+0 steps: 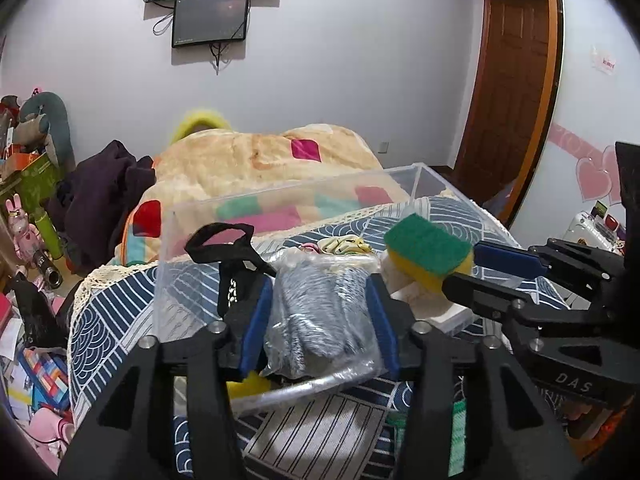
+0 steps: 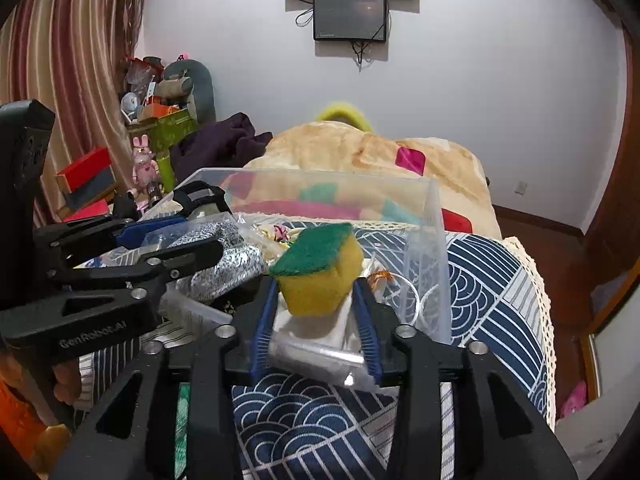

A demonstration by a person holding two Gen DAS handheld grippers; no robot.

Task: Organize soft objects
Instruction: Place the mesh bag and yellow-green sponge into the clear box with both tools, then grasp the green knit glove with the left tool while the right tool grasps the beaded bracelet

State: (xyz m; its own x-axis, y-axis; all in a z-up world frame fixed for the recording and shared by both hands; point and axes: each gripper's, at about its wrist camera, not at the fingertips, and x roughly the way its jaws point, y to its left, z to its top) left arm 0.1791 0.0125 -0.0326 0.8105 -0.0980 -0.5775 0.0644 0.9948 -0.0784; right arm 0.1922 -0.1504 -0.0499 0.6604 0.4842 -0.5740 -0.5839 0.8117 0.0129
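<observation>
My left gripper (image 1: 320, 320) is closed on a bag of grey cloth (image 1: 320, 312), and both blue pads press into it. The bag is thin clear plastic, wrinkled and shiny, and the cloth inside is a soft grey and white knit. It hangs at the near edge of the clear box (image 1: 280, 196), over the inside, so I judge that this piece is almost delivered but not yet released. A black strap (image 1: 224, 248) with a loop stands just beside it on the left.

The box has stiff transparent walls and straight corners. Inside I see already some small things: a pale printed cloth (image 1: 344, 245) near the back and a flat white packet (image 1: 420, 300) under my right gripper. So part of the sorting seems done.

My right gripper (image 2: 320, 304) grips a sponge (image 2: 320, 270), squeezed between the 2 pads. The sponge is a yellow foam block with a rough green scrub layer on top, and it bulges a little under the pressure. It is held above the box, over the white packet, not yet put down.

What is left, as I judge: to let go of these 2 things into the box. Below my left gripper a yellow piece (image 1: 248, 388) shows, partly hidden, and I cannot tell what it is. Everything rests on a bed cover (image 2: 480, 280) with a navy and white wave pattern and a lace border.
</observation>
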